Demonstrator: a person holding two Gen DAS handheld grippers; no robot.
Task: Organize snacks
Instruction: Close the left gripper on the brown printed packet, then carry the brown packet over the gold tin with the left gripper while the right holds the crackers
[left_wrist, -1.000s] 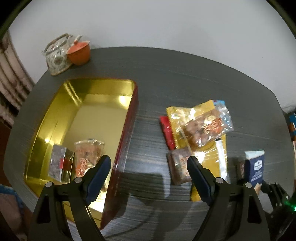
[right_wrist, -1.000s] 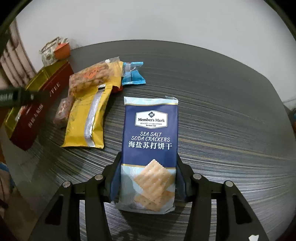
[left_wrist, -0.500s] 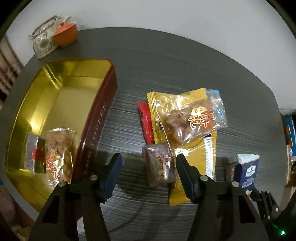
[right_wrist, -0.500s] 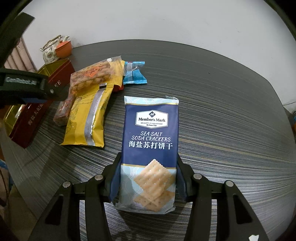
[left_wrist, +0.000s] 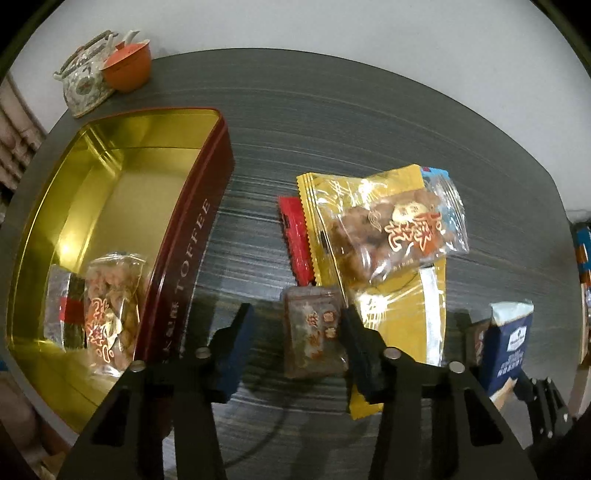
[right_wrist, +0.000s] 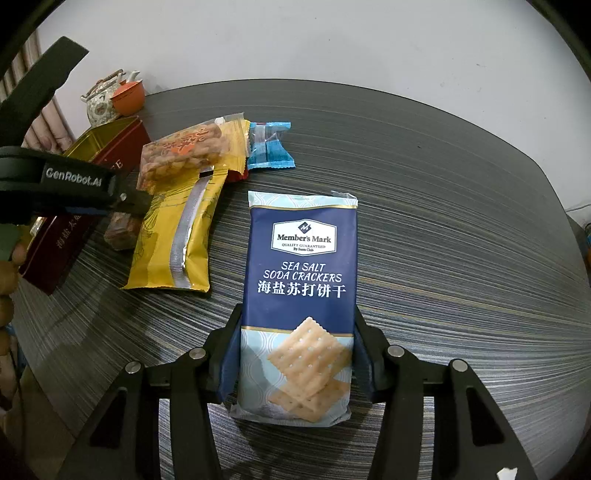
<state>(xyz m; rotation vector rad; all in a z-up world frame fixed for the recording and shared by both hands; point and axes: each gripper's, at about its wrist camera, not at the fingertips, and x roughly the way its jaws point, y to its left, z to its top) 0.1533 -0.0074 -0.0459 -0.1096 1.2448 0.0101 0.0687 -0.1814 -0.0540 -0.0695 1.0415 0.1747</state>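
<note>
Gold-lined and red outside, the open tin takes up the left of the left wrist view, with a clear pack of fried snacks and a silver wrapper lying inside; the right wrist view catches only the tin's corner. Beyond it stand a patterned teapot and an orange cup. Further right, the left gripper is closing around a small brown snack packet on the dark table: its right finger touches the packet, the left one stands clear. A red wrapper, yellow bag and clear snack bag lie just behind. Only the right view fully shows the blue candy. The right gripper clamps the cracker pack, flat on the table.
</note>
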